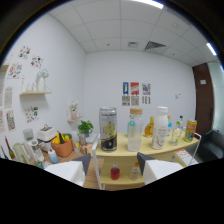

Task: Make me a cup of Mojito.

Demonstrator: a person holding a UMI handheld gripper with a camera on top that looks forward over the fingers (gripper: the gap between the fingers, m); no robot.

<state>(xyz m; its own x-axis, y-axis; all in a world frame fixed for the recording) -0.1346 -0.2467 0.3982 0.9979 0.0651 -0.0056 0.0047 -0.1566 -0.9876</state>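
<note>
Gripper view: the gripper [112, 167] sits back from a pale yellow wooden counter [150, 146], its two dark-tipped white fingers [82, 162] spread apart with nothing between them. Nothing is held.

Ingredients stand in a row on the counter, beyond the fingers. A tall dark drinks can with a silver top [108, 129] is straight ahead. Just beside it stands a clear plastic bottle with a pale cap [135, 130], then a white plastic bottle with a green label [159, 128]. Further along are an amber bottle [149, 127] and a yellow can [190, 130]. On a lower shelf, between the fingertips in the view, sit a small red bottle [115, 172] and a small clear bottle [134, 171].

Judgement: the task is at its start; no cup can be made out. The step in hand looks like an approach to the first ingredient, likely the can. Advise centring it between the fingers, keeping them level and wide, and closing at mid-height so the neighbouring bottle is not knocked.

Room: white walls with small posters [135, 93], wall shelves, a potted green plant [85, 128], tiled ceiling with strip lights, dark door at one side.
</note>
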